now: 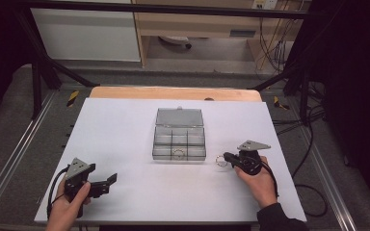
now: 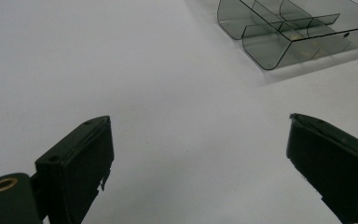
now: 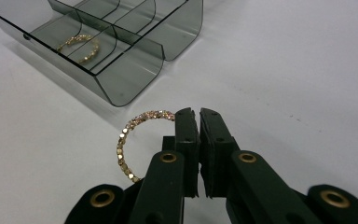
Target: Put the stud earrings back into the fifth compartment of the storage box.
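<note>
White, matte bench (image 1: 125,144): we see a smoky clear plastic box (image 1: 179,140), the right gripper (image 3: 198,122) pinching a beaded gold bracelet (image 3: 126,144), the left gripper (image 2: 198,154) spread wide.

open compartment box (image 1: 179,139) mid-table, one bracelet (image 1: 178,154) in its near compartment, another bracelet (image 1: 220,160) just right of it

No text, label, brand, number or sign can be read in any of the views. The clear box (image 1: 179,134) on the table (image 1: 125,144) carries no lettering. Beyond the far edge of the table, a small plate (image 1: 242,33) on the wooden cabinet (image 1: 197,24) may carry print, but it is too small and blurred to read.
</note>
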Demonstrator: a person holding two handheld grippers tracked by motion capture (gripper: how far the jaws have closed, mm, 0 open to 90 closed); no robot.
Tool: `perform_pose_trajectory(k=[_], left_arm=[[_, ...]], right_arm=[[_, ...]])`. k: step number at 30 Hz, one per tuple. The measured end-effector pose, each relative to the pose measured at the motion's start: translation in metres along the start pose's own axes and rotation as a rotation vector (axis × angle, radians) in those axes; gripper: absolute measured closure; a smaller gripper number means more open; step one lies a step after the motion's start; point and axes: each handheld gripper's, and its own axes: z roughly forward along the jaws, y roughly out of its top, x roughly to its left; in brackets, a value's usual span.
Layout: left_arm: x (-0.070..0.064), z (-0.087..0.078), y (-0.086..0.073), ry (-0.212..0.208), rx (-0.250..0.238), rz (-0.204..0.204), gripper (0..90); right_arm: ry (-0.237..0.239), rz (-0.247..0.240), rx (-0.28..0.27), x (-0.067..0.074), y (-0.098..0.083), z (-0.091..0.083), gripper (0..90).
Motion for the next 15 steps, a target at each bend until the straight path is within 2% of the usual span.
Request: perform_pose_trajectory(k=[8,15], left_arm=[[0.000,0.000,0.000,0.000,0.000,0.000,7.7],[0.000,0.000,0.000,0.002,-0.001,0.001,7.7]], right_arm=[[0.015,-0.012,-0.018,0.007,0.007,-0.001,86.9],[0.027,-0.013,-0.043,0.016,0.023,-0.004,86.9]])
